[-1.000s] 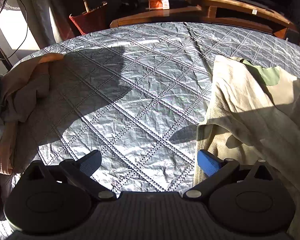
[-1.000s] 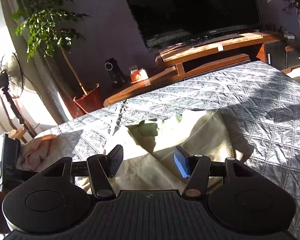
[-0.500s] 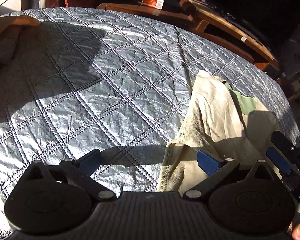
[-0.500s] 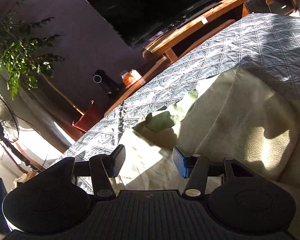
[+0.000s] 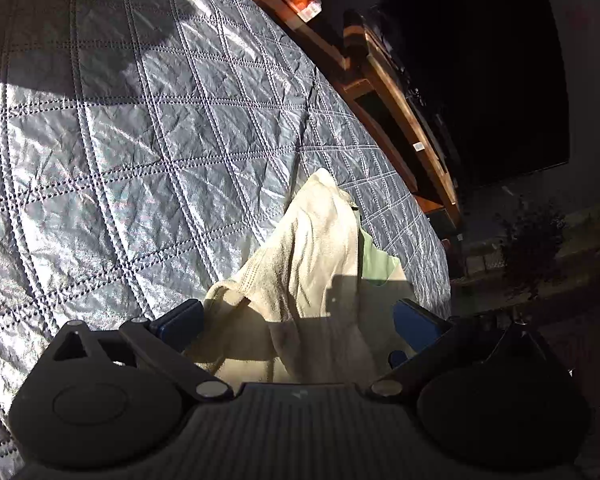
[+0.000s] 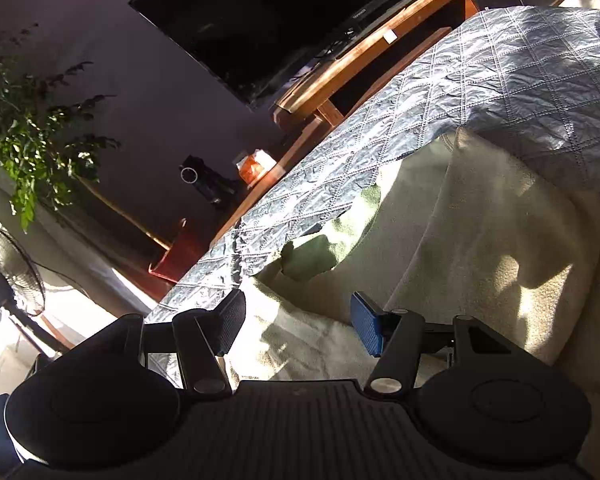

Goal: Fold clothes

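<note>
A cream knitted garment (image 5: 320, 248) with a pale green lining at its neck (image 5: 374, 260) lies crumpled on the grey quilted bedspread (image 5: 140, 140), near the edge closest to both cameras. In the left wrist view it rises in a soft ridge towards the far side of the bed, with a looped cuff or hem (image 5: 224, 300) hanging near the left-hand pad. The left gripper (image 5: 296, 322) has its jaws released and standing wide, the garment's near end between the two blue pads (image 5: 178, 322); neither pad presses on the cloth, though whether the left-hand pad brushes the hem I cannot tell.

In the right wrist view the same garment (image 6: 480, 248) spreads wide over the bedspread (image 6: 500, 72), green lining (image 6: 312, 256) showing at the open neck. The right gripper (image 6: 298, 326) is tilted and hovers over a sunlit fold of the garment, its jaws opening, with cloth lying below and between the pads (image 6: 366, 328) but not pinched by them.

Beyond the bed stands a wooden TV stand (image 6: 372, 52) with a dark television (image 6: 260, 16) above it, an orange box (image 6: 254, 166) on a lower shelf, a leafy potted plant (image 6: 32, 140) in a red pot (image 6: 176, 256) and a standing fan (image 6: 12, 268) at the sunlit left
</note>
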Motion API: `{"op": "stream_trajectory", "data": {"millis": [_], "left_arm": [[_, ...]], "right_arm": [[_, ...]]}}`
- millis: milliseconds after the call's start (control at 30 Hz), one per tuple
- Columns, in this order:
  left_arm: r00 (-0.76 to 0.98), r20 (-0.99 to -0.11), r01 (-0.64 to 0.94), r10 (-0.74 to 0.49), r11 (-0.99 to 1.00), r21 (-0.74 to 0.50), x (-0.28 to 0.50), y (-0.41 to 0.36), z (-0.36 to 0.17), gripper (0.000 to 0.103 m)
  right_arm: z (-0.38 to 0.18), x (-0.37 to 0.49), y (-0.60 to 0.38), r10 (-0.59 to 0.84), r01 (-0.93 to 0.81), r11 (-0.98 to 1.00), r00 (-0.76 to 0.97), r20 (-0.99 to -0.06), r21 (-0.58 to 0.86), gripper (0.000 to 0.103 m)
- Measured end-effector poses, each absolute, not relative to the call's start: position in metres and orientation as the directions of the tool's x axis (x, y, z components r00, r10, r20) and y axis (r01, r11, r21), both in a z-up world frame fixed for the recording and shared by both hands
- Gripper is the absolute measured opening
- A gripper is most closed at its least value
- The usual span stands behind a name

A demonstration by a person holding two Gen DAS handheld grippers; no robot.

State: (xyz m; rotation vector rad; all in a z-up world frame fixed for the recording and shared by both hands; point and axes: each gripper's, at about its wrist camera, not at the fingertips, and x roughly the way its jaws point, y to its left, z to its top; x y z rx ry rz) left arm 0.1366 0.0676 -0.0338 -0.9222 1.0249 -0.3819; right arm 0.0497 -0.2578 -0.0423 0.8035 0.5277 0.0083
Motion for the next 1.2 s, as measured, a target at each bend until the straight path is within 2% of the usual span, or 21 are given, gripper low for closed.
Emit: {"op": "stream_trajectory", "data": {"millis": [133, 333, 600, 900, 1033, 1100, 1200], "left_arm": [[0.501, -0.525, -0.218, -0.688, 0.486, -0.846, 0.138, 0.071, -0.047, 0.102], [0.519, -0.443, -0.197, -0.730, 0.403, -0.894, 0.142, 0.065, -0.049, 0.102], [0.508, -0.480, -0.178, -0.716, 0.458, -0.871, 0.153, 0.047, -0.061, 0.102], [0.593, -0.449, -0.197, -0.669, 0.420, -0.886, 0.166, 0.044, -0.064, 0.102], [0.622, -0.394, -0.266, -0.676, 0.291, -0.919, 0.160, 0.056, -0.072, 0.102], [0.643, -0.405, -0.329, -0.650, 0.243, -0.912, 0.157, 0.066, -0.076, 0.095], [0.639, -0.466, -0.349, -0.612, 0.309, -0.885, 0.159, 0.076, -0.075, 0.078]], "right_arm": [[-0.041, 0.052, -0.256, 0.212, 0.176, 0.708, 0.870, -0.445, 0.683, 0.065], [-0.041, 0.054, -0.254, 0.227, 0.166, 0.703, 0.869, -0.440, 0.691, 0.065], [-0.047, 0.055, -0.257, 0.236, 0.190, 0.693, 0.852, -0.468, 0.696, 0.067], [-0.064, 0.059, -0.259, 0.285, 0.233, 0.642, 0.812, -0.509, 0.730, 0.067], [-0.067, 0.058, -0.255, 0.291, 0.239, 0.640, 0.804, -0.519, 0.730, 0.066], [-0.069, 0.057, -0.255, 0.296, 0.235, 0.638, 0.804, -0.515, 0.733, 0.066], [-0.070, 0.057, -0.254, 0.307, 0.227, 0.637, 0.802, -0.513, 0.737, 0.065]]}}
